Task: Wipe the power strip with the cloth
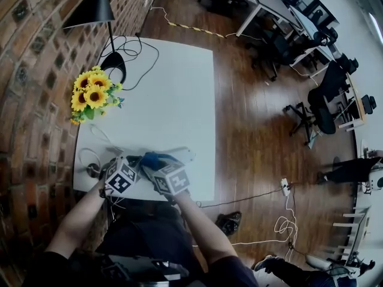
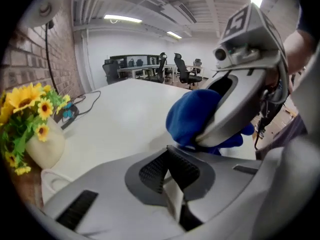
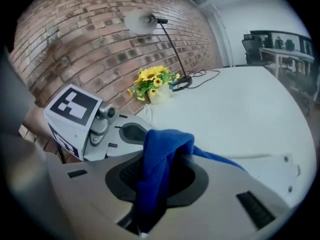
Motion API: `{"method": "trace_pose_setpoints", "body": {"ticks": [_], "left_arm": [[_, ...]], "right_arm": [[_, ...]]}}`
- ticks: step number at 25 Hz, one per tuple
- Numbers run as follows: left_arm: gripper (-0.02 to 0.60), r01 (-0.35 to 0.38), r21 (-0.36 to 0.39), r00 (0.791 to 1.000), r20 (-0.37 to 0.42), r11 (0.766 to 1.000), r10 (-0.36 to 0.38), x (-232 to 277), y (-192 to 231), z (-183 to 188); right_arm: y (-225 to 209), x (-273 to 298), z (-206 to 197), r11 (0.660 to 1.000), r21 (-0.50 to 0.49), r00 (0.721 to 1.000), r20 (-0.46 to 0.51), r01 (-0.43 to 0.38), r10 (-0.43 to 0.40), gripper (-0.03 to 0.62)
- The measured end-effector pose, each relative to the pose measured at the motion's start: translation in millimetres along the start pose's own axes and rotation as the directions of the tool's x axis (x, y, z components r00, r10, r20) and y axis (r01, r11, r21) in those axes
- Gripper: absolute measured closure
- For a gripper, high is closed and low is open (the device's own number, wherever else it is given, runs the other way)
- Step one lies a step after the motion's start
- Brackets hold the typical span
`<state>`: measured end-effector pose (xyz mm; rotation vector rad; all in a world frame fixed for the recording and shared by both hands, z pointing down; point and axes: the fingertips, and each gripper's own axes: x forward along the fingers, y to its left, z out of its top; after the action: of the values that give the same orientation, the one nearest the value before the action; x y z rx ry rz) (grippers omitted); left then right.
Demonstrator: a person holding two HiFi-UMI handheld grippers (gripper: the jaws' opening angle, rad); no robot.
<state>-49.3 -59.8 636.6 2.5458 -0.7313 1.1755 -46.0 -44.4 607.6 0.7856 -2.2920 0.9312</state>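
The white power strip [image 1: 183, 155] lies along the near edge of the white table [image 1: 179, 94]; in the right gripper view its pale body [image 3: 272, 165] shows just past the jaws. The blue cloth [image 1: 157, 158] hangs bunched from my right gripper [image 1: 160, 166], which is shut on it [image 3: 160, 159]. The cloth rests at the strip's left part. My left gripper [image 1: 127, 165] sits close on the left, jaws shut [image 2: 172, 176]; a pale sliver shows between the pads [image 2: 156, 170], and I cannot tell what it is. From the left gripper view the cloth [image 2: 192, 116] bulges under the right gripper [image 2: 245, 69].
A vase of sunflowers [image 1: 91, 94] stands at the table's left edge, with a black lamp [image 1: 96, 8] and its cable [image 1: 143, 55] behind it. White cords [image 1: 90, 154] lie left of the grippers. The brick wall [image 1: 36, 52] runs along the left. Office chairs [image 1: 317, 109] stand on the wooden floor.
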Motion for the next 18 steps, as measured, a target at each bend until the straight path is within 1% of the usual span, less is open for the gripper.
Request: {"method": "trace_pose_setpoints", "body": {"ticks": [3, 7, 10, 12, 15, 18], "left_arm": [[0.569, -0.013, 0.057, 1.0, -0.013, 0.998, 0.014, 1.0, -2.9, -1.4], [0.569, -0.042, 0.08, 0.999, -0.028, 0.996, 0.045, 4.1, 1.6, -2.7], [0.569, -0.067, 0.118, 0.996, -0.054, 0.991, 0.074, 8.7, 2.3, -5.0], [0.569, -0.083, 0.136, 0.993, -0.066, 0.987, 0.093, 9.5, 2.7, -6.0], [0.569, -0.104, 0.133, 0.99, -0.084, 0.986, 0.116, 9.5, 4.7, -6.2], [0.569, -0.132, 0.129, 0.984, -0.101, 0.983, 0.146, 10.1, 6.0, -5.5]], "right_arm": [[-4.8, -3.6, 2.8, 0.999, 0.038, 1.0, 0.03, -0.009, 0.008, 0.508], [-7.0, -3.0, 5.1, 0.999, 0.044, 0.998, 0.052, -0.023, 0.021, 0.51], [-21.3, -10.2, 5.1, 0.999, 0.044, 0.996, 0.088, 0.01, -0.014, 0.51], [-33.4, -17.0, 5.9, 0.999, 0.027, 0.994, 0.103, 0.035, -0.038, 0.51], [-50.2, -24.5, 6.1, 0.998, -0.029, 0.992, 0.107, 0.063, -0.06, 0.51], [-66.1, -34.2, 5.9, 0.995, -0.051, 0.992, 0.106, 0.08, -0.075, 0.511]]}}
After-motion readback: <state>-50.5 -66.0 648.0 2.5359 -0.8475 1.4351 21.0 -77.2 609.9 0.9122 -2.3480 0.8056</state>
